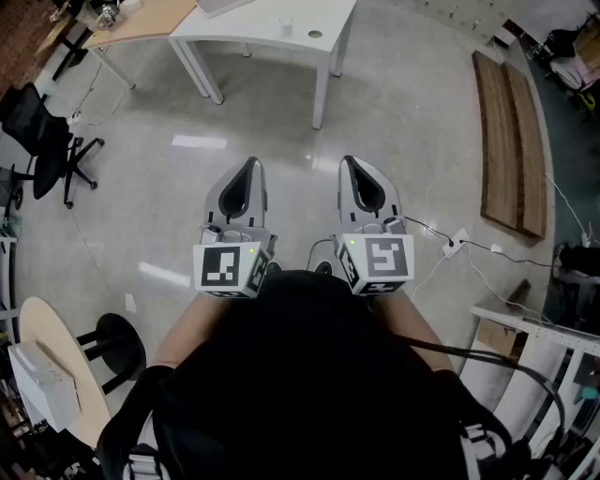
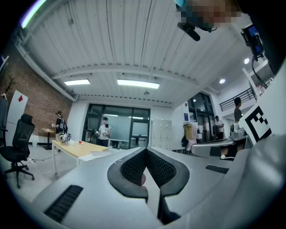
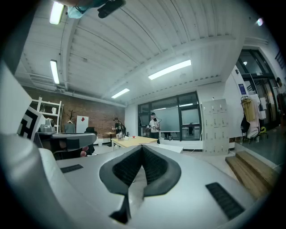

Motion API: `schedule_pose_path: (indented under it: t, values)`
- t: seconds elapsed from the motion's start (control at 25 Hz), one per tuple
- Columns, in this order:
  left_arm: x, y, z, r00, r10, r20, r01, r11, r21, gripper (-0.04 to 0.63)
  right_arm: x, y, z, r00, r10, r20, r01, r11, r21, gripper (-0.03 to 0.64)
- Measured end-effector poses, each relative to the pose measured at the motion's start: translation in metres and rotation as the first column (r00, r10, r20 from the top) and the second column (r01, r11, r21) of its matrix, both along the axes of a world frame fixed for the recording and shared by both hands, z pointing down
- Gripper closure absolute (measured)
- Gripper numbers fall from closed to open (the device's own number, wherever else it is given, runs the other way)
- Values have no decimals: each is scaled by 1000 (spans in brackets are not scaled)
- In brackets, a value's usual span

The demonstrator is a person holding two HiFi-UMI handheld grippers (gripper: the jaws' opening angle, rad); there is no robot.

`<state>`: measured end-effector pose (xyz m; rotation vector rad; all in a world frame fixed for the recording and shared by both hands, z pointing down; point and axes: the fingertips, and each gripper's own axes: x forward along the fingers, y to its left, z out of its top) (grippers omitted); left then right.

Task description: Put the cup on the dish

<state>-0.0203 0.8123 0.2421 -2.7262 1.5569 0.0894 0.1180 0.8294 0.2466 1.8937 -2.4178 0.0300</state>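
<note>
Both grippers are held side by side at chest height over the bare floor, pointing toward the far tables. In the head view my left gripper (image 1: 251, 162) and right gripper (image 1: 349, 159) each have their jaws closed tip to tip with nothing in them. The left gripper view (image 2: 146, 149) and right gripper view (image 3: 143, 146) show the dark pads meeting at the tips. On the far white table (image 1: 234, 36) stands a small pale cup-like thing (image 1: 286, 25), with a small round dish-like thing (image 1: 315, 35) beside it. Both are too small to identify surely.
A wooden-topped table (image 1: 141, 23) adjoins the white one. A black office chair (image 1: 42, 141) is at the left, a black stool (image 1: 117, 342) and a round table (image 1: 47, 361) at the lower left. Wooden planks (image 1: 511, 141), a power strip (image 1: 457, 241) and white shelving (image 1: 525, 356) lie to the right. People (image 2: 104, 129) stand far off.
</note>
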Motion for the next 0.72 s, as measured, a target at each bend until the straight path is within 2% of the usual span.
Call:
schedule_pose_path:
  t: [0.36,0.72]
  values:
    - [23,0,-16,1000,-3,11,2,1000,15,597,24,2,0,1000,23,3,-23,1000,1,603]
    - [60,11,-9,1000,10,20,-10,1000,9,597,60,7,3,999,-3,51,3,1000,3,603]
